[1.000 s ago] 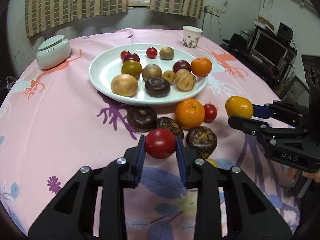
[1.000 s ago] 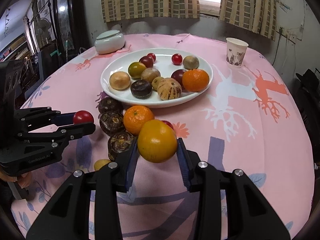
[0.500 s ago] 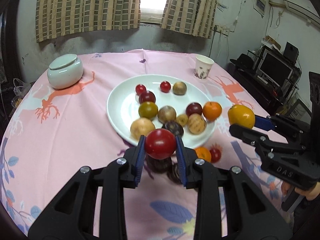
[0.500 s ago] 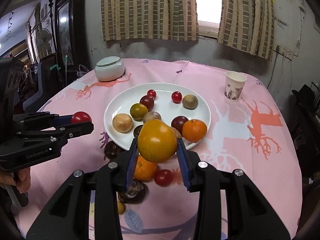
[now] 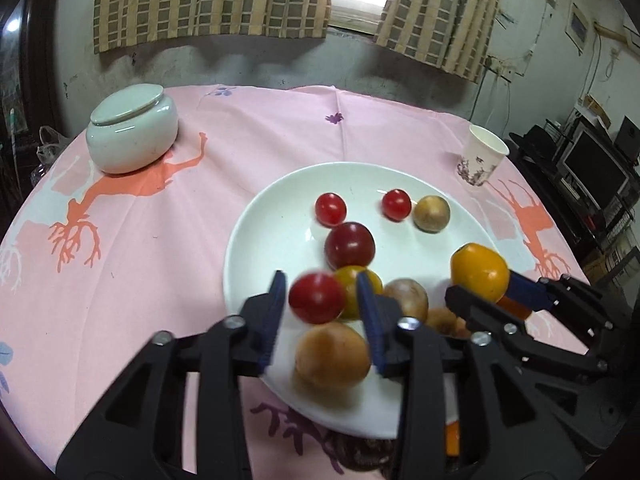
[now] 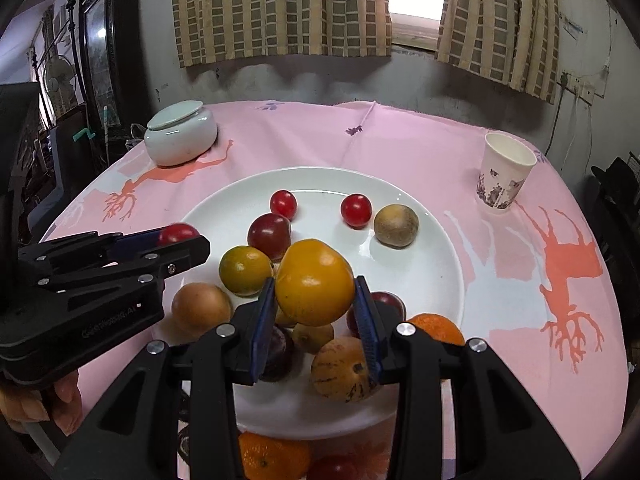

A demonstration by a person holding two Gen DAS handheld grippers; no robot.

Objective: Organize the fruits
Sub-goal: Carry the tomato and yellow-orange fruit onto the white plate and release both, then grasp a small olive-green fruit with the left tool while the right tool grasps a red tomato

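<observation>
Tomato (image 5: 317, 298) sat between the blue pads of the left tool (image 5: 322, 312), blurred, with a gap showing on either side; the jaws had just been opening and the pads no longer pressed it. It hung above the near-left part of the plate (image 5: 256, 240), just in front of a yellow-green fruit (image 5: 362, 280) and above a tan fruit (image 5: 332, 356) lying on the plate.

Over the plate's near-right part, the right tool (image 6: 315, 312) stood narrow, clamped on an orange fruit (image 6: 314, 282) that bulged above its pads. Below it on the plate lay a striped fruit (image 6: 340, 368) and a dark one, partly hidden.

Farther back on the plate lay two small red tomatoes, a dark red one (image 6: 269, 235) and a brownish fruit (image 6: 396, 225). Behind the plate on the pink worktop (image 6: 400, 148), a lidded jar (image 6: 180, 132) stood to the left and a paper cup (image 6: 504, 176) to the right.
</observation>
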